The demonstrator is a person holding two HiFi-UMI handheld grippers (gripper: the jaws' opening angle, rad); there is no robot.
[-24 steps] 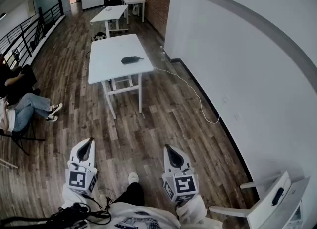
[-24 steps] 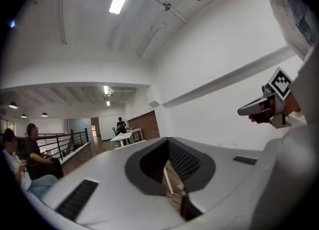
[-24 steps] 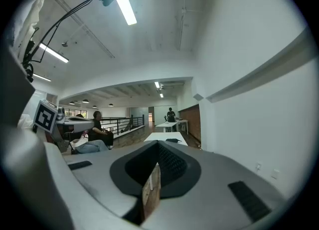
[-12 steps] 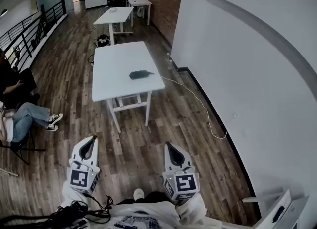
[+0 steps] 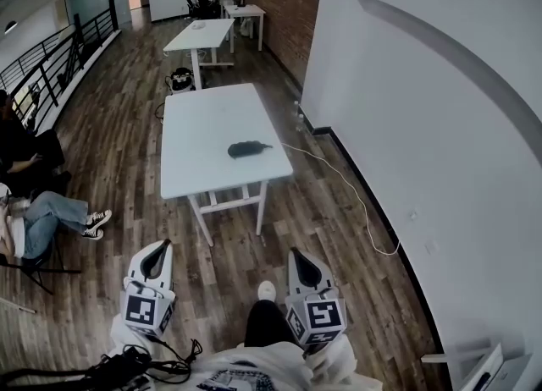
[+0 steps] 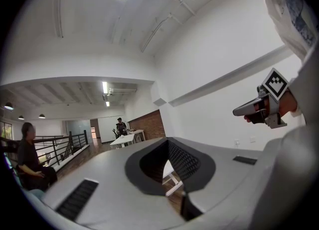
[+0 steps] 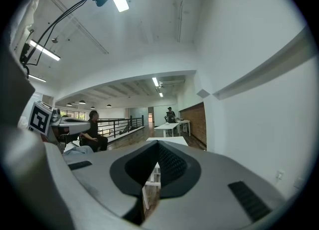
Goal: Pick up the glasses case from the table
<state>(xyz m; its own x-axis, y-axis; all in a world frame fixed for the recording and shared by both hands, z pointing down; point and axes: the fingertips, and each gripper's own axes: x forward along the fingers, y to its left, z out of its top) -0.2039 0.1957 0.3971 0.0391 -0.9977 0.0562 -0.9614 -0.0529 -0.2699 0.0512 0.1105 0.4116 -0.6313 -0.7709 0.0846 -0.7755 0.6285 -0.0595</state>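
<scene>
Table (image 5: 203,118) closer now, glasses case (image 5: 247,149) well ahead, left tongs (image 5: 157,250), right tongs (image 5: 297,255) closed, empty

My left gripper (image 5: 157,251) and right gripper (image 5: 297,256) are pale grey wedges with dark mouths, each bearing a cube (image 5: 146,311) of black-and-white square markers. Black cables (image 5: 144,362) loop at near left. I wear white sleeves (image 5: 334,360), dark trousers (image 5: 264,327) and a white shoe (image 5: 266,290).

table (image 5: 207,127): white | glasses case (image 5: 246,149): black | floor (image 5: 118,161): brown wood planks | far wall (image 5: 288,17): brown brick

cable (image 5: 349,184): on floor by wall | seated person (image 5: 47,216): left | railing (image 5: 51,68): far left
</scene>
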